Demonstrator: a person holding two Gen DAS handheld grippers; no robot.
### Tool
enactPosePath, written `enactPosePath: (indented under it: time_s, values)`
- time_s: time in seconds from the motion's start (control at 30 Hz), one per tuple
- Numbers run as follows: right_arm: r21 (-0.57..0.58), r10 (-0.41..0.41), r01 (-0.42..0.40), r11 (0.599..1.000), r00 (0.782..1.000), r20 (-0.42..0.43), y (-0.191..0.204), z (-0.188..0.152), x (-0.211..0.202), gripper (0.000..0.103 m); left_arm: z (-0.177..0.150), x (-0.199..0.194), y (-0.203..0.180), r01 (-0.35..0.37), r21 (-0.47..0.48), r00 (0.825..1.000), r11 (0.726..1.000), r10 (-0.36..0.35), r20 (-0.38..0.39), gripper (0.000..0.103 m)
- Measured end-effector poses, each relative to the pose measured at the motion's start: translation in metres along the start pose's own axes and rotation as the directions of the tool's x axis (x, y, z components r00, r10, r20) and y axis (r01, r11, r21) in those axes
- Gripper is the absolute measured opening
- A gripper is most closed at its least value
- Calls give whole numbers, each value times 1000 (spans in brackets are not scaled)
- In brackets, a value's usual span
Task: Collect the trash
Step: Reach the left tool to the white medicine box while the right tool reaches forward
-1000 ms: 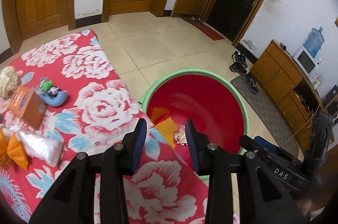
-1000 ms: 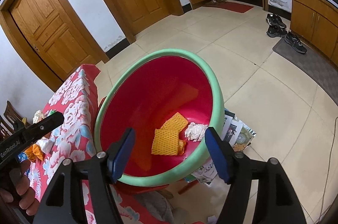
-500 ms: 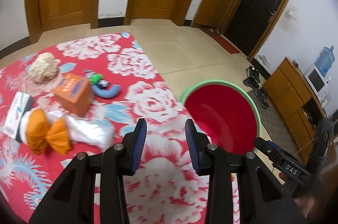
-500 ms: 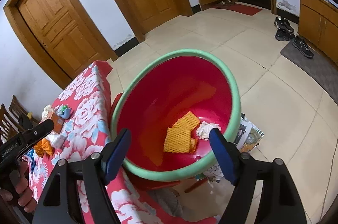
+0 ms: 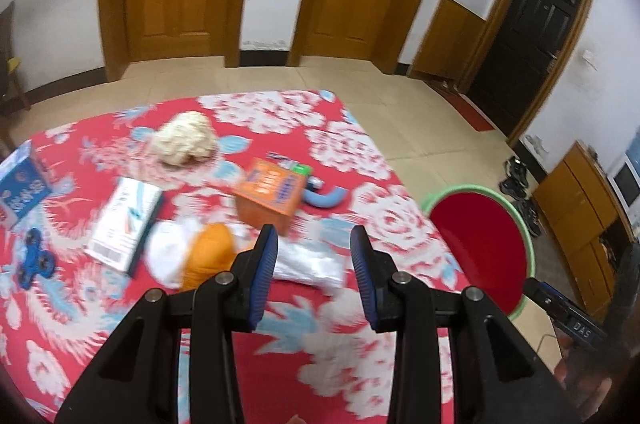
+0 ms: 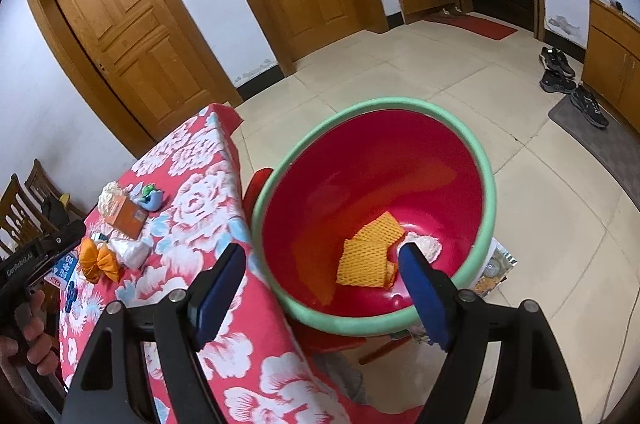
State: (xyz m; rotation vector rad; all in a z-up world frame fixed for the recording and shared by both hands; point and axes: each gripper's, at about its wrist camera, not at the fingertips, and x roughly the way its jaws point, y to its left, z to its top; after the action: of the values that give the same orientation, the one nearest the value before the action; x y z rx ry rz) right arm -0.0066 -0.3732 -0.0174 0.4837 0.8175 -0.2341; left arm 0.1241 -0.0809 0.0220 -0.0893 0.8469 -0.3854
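The left hand-held gripper [image 5: 312, 276] hovers part-open and empty above the clear plastic wrapper [image 5: 308, 264] near the desk's [image 5: 120, 344] right edge, so it should drop squarely over that crumpled film before pinching. The right hand-held gripper [image 6: 320, 288] is wide and empty above the red basin [image 6: 486, 183] off that edge, holding orange netting [image 6: 370, 256]. Blur smears the wrapper's outline.

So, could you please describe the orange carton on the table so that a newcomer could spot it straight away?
Start at the table with the red floral cloth, which stands beside the red basin with a green rim. Near the cloth's middle lies the orange carton, between a crumpled cream wad and a clear plastic bag. It is the only orange, box-shaped item; the orange thing beside the bag looks soft.
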Motion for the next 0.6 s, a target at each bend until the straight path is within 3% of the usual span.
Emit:
enactPosePath:
  time_s: [0.3,0.6]
  values:
    - [-43,24,-24,999,1000,-18,24,1,6,83,6,-3,52,-102,-40,995,994,102,2,38]
    - [-74,23,-25,997,999,-32,44,1,11,85,10,13,100,-203,-73,979,976,200,-44,38]
